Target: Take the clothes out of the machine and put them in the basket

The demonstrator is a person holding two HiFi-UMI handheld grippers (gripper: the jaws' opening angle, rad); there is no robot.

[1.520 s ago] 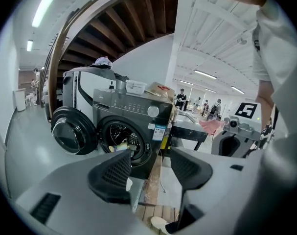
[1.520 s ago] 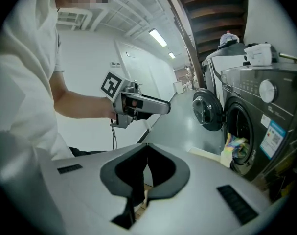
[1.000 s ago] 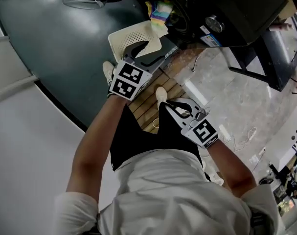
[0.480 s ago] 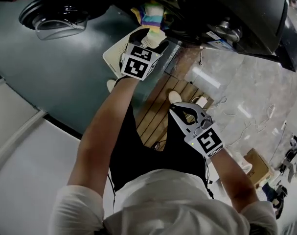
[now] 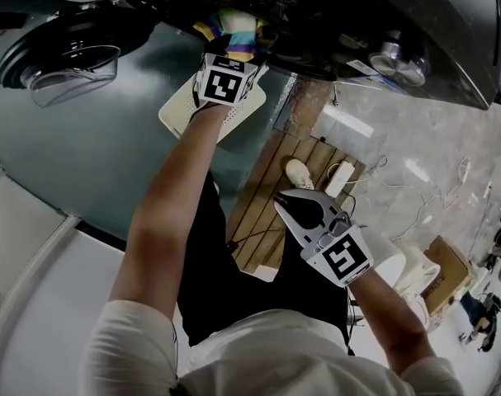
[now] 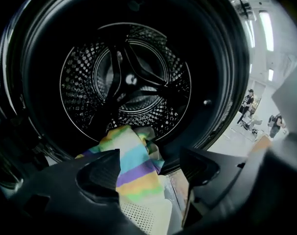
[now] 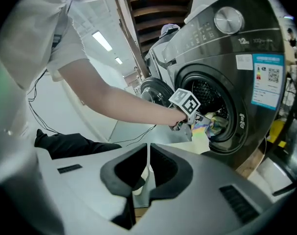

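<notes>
a striped cloth point(image 6: 133, 165) spills from the washing machine point(image 7: 226, 82) drum point(image 6: 126, 82) over the door lip, its end hanging over the white perforated basket point(image 6: 148, 219) just below. the left tongs point(image 6: 150, 155) have just been spreading wide, with the cloth between them but unpinched. the right tongs point(image 7: 148, 153) are clenched on nothing, well back from the machine.

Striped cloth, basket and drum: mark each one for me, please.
striped cloth point(image 6: 136, 173), left gripper view, on its purple stripe.
basket point(image 5: 177, 110), head view, on its bare white left corner.
drum point(image 6: 79, 82), left gripper view, on its perforated wall at left.
</notes>
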